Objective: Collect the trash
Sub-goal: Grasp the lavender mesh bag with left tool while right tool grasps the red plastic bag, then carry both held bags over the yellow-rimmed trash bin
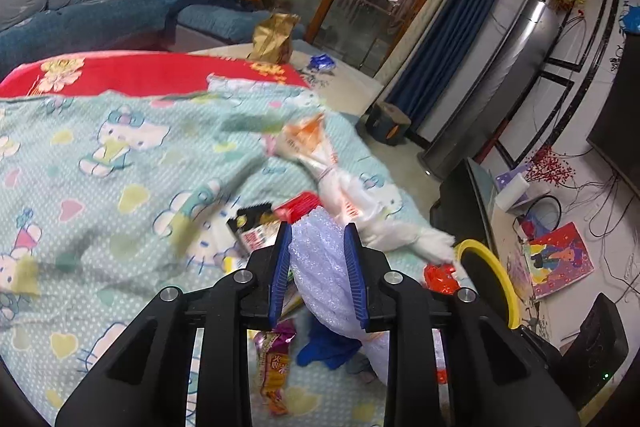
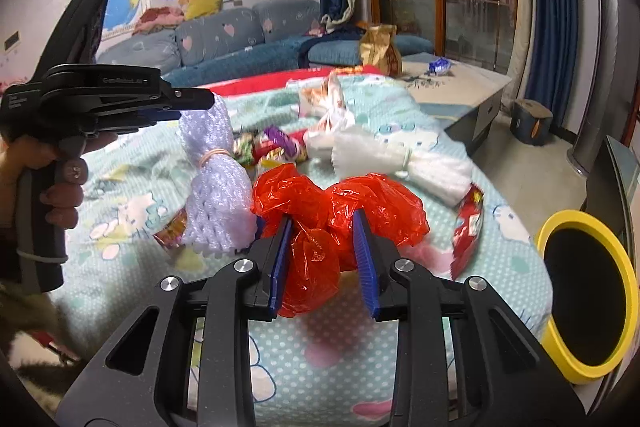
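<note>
- Left hand-held gripper [image 1: 318, 229] clamps the bubble-wrap bundle [image 1: 320, 259], lifted above the blanket [image 1: 100, 155]
- Right hand-held gripper [image 2: 322, 223] pinches the red plastic bag [image 2: 316, 259] beside the yellow-rimmed bin [image 2: 588, 291]

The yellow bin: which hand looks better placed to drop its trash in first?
Probably the right. Its tongs grip the red plastic bag with the yellow bin open just beside them; the left tongs, holding bubble wrap, sit farther away.

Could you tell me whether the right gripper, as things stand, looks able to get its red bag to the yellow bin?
Probably yes: the right gripper holds the red bag, and nothing stands between it and the bin beside the bed.
</note>
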A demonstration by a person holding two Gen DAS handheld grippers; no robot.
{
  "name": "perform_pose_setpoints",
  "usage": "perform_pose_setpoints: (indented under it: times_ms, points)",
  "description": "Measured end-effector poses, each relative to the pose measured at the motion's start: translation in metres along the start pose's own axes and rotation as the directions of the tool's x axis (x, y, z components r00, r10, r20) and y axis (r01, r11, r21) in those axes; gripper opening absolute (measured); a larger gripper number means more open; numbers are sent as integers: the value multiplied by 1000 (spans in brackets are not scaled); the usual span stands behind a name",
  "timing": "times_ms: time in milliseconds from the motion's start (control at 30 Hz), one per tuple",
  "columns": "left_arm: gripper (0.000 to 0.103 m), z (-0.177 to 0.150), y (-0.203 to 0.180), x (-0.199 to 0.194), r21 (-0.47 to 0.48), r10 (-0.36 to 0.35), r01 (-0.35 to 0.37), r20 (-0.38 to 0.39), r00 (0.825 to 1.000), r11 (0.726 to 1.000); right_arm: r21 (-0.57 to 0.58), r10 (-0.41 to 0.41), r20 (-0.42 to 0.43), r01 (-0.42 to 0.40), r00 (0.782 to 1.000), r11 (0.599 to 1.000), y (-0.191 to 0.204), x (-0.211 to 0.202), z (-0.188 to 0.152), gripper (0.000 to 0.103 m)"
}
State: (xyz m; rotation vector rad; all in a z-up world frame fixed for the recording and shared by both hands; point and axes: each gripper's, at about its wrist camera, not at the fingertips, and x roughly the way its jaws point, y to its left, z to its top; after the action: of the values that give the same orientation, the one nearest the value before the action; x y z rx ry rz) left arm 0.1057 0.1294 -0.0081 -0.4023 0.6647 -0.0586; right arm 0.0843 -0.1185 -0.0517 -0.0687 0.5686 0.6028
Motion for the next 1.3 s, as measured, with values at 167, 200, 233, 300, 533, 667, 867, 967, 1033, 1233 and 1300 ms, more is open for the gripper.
perform_pose_setpoints:
  times_ms: [167,200,233,300,533,667,867,967,1033,1233,1300]
  points:
    - [23,9,-19,-10,41,-25,24,43,999,999,-11,8,68,-7,998,1000,-5,-17,11,24]
    - [23,10,-22,-11,46,-31,28,52,998,999,-11,5,83,-4,997,1000,-6,-22,13,24]
    - [23,12,-26,-13,51,-37,34,60,998,998,-10,-1,93,2,996,1000,-8,-25,15,24]
    - [22,14,-31,-14,63,-43,39,73,996,997,-8,-9,108,10,994,1000,-12,-31,18,24]
    - [14,18,-59,-14,110,-77,66,99,992,992,23,-53,143,50,988,998,-34,-46,24,23]
    - [13,19,-76,-8,143,-93,79,99,991,987,55,-81,147,74,986,996,-48,-50,24,23]
    - [12,19,-96,2,168,-126,110,91,988,980,91,-141,168,127,976,988,-72,-60,26,23]
    - [12,20,-109,7,190,-147,129,83,986,973,111,-168,171,151,971,982,-84,-63,26,23]
    - [12,19,-117,10,204,-156,137,79,985,969,130,-191,172,170,966,977,-93,-65,25,23]
    - [12,16,-146,23,243,-197,177,59,979,954,171,-243,165,215,956,962,-114,-71,23,23]
    - [12,14,-154,26,253,-209,190,52,976,949,183,-254,163,223,953,957,-120,-73,22,23]
